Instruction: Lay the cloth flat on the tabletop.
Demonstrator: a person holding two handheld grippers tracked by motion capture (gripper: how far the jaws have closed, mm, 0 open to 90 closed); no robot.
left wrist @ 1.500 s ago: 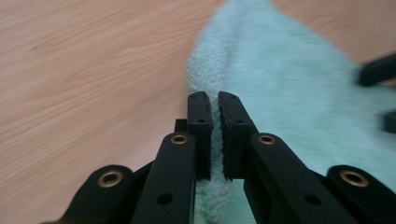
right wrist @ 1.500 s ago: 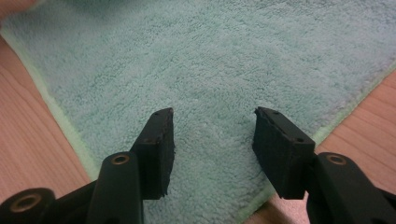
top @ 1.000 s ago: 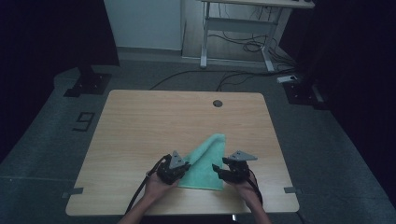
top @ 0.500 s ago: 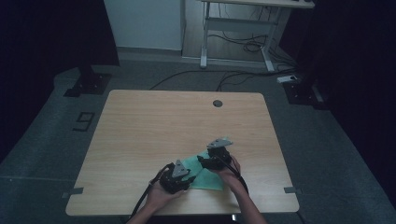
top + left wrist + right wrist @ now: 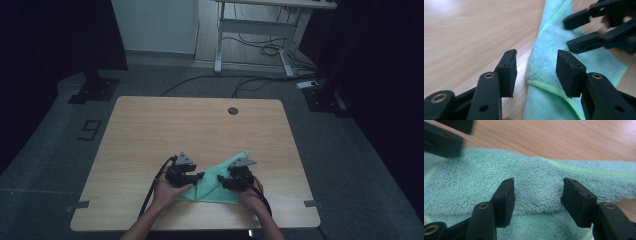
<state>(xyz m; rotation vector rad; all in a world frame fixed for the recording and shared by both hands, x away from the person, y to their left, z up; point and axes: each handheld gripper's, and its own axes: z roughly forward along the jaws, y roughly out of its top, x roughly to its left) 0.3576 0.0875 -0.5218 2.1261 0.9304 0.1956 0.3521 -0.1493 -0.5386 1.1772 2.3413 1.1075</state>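
Note:
A mint-green terry cloth [image 5: 212, 187] lies folded near the table's front edge, one corner pointing up and right. My left gripper [image 5: 199, 176] is at the cloth's left side, open, with a folded hem [image 5: 541, 83] lying between its jaws. My right gripper [image 5: 221, 181] comes in from the right and hovers open just over the cloth [image 5: 536, 170], holding nothing. In the left gripper view the right gripper's jaws [image 5: 594, 30] show above the cloth [image 5: 549, 47], close by. The left gripper [image 5: 444, 137] is a dark blur in the right gripper view.
The light wooden table [image 5: 165, 130] has a small round cable hole [image 5: 232, 110] at its far edge. A desk frame [image 5: 250, 35] and cables [image 5: 260, 50] stand on the floor beyond it. Dark stands [image 5: 92, 87] flank the table.
The right gripper swung left across the cloth, then drew back right. The left gripper shifted up toward the cloth's left edge. The cloth's long point now lies shorter and more folded.

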